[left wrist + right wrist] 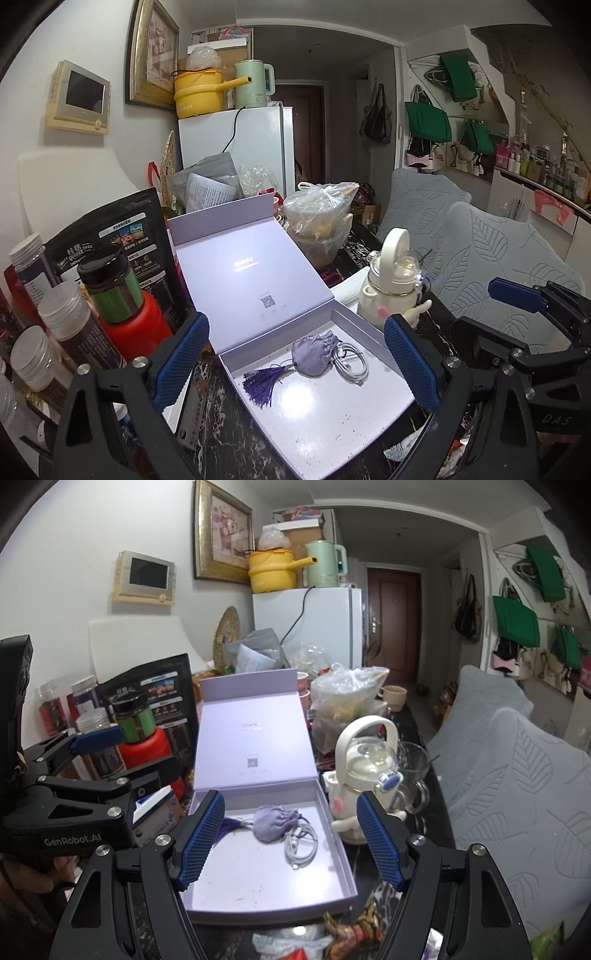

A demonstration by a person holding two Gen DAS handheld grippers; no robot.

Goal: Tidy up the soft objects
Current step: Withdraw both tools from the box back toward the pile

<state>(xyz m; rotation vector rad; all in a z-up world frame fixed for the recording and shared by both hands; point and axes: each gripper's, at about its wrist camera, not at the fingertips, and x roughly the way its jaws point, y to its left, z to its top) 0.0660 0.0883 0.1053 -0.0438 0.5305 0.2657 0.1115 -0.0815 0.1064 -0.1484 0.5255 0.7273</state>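
A lilac gift box [369, 413] [334, 849] lies on the dark table with its lid folded back. Inside rest a purple drawstring pouch [312, 352] [272, 823] with a purple tassel [263, 384] and a coiled white cable [351, 363] [301, 843]. My left gripper [295, 365] hovers over the box, open, nothing between its blue pads. My right gripper [290, 843] also hangs open above the box, empty. Each gripper shows at the edge of the other's view.
Jars, a red bottle [138, 321] and a black pouch crowd the left side. A white kettle-shaped bottle [365, 771] and a glass mug [412, 771] stand right of the box. A plastic bag [321, 218] sits behind. Grey cushions [517, 775] lie right. Crumpled fabric items [351, 934] sit in front.
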